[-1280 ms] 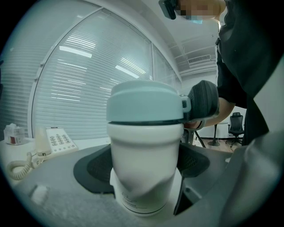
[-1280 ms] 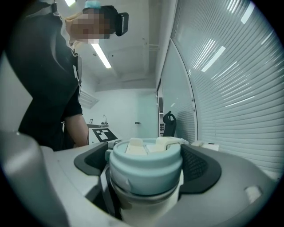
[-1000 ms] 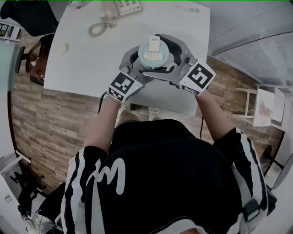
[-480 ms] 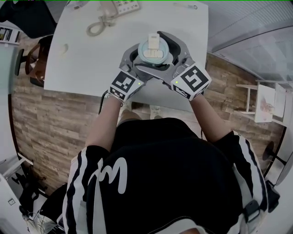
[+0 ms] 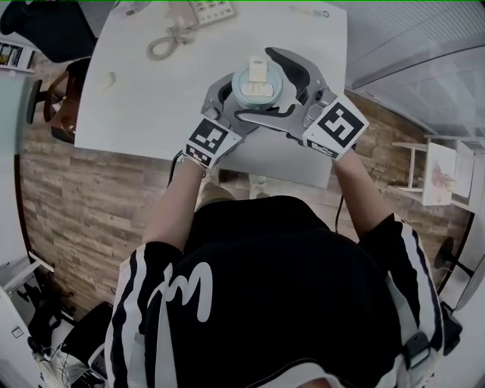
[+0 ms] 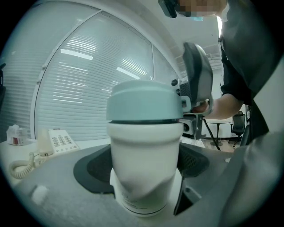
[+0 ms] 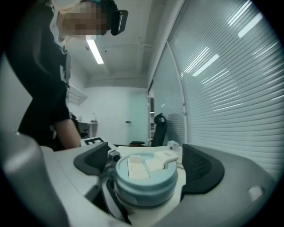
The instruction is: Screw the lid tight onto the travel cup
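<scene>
The white travel cup [image 6: 144,150] with its pale blue lid [image 5: 256,83] is held over the white table [image 5: 151,98] near its front edge. My left gripper [image 6: 142,168] is shut on the cup's body, one dark pad pressed against each side. In the head view its jaws [image 5: 241,97] reach in from the lower left, under the lid. My right gripper [image 5: 258,85] comes in from the right at lid height. In the right gripper view the lid [image 7: 144,175] sits between that gripper's pads [image 7: 202,168] with a thin gap on each side, so the right gripper [image 7: 146,170] is open.
A desk telephone [image 5: 201,11] with a coiled cord [image 5: 161,47] lies at the table's far edge, and a small white scrap [image 5: 108,78] at its left. A chair [image 5: 57,95] stands left of the table on wood flooring. Window blinds fill the background.
The right gripper's marker cube has swung out to the right, and its far finger now stands a little off the lid. The left gripper and the cup have kept still.
</scene>
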### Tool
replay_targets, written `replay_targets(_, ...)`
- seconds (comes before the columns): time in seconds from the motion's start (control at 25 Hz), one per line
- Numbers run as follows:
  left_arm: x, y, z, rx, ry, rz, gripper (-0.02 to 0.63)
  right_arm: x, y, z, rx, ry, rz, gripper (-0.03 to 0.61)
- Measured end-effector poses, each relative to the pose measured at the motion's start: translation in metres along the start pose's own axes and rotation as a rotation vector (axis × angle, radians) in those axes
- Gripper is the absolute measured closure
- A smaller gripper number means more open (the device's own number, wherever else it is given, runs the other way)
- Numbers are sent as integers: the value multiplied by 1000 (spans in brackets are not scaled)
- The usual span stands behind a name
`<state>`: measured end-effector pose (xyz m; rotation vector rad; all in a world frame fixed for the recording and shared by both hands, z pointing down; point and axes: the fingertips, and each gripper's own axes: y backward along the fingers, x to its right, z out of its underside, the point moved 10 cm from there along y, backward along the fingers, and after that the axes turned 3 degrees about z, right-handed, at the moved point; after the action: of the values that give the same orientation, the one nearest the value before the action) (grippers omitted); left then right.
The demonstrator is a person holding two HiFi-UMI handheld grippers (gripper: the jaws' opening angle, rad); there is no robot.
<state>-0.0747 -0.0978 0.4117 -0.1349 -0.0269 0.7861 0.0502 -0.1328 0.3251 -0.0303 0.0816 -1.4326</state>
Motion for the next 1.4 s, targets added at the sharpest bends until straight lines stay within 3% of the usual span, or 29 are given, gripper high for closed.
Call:
replay_targets(0.24,0,-2,-1,-12,0,4,186,39,8,-11,-168,99,-425,61)
replay_targets(0.32,-1,-1,-2,-16,0,6,186,51,3,-13,-201,84,-548,58)
replay_targets(0.6,-2,-2,-1,-26,5,12,186,54,-30,-9,-226,88,-773,58)
replay_targets(1.0,-6,2,-1,-32,6,31,186,46,-49,0,-210,48,-851,60)
replay_targets(1.16,-6,2,0,-27,8,32,186,46,-46,3,-182,18,-844,100)
replay_targets(1.4,-4,1,-1,-24,7,30,186,43,-39,5,-141,24,-777,101)
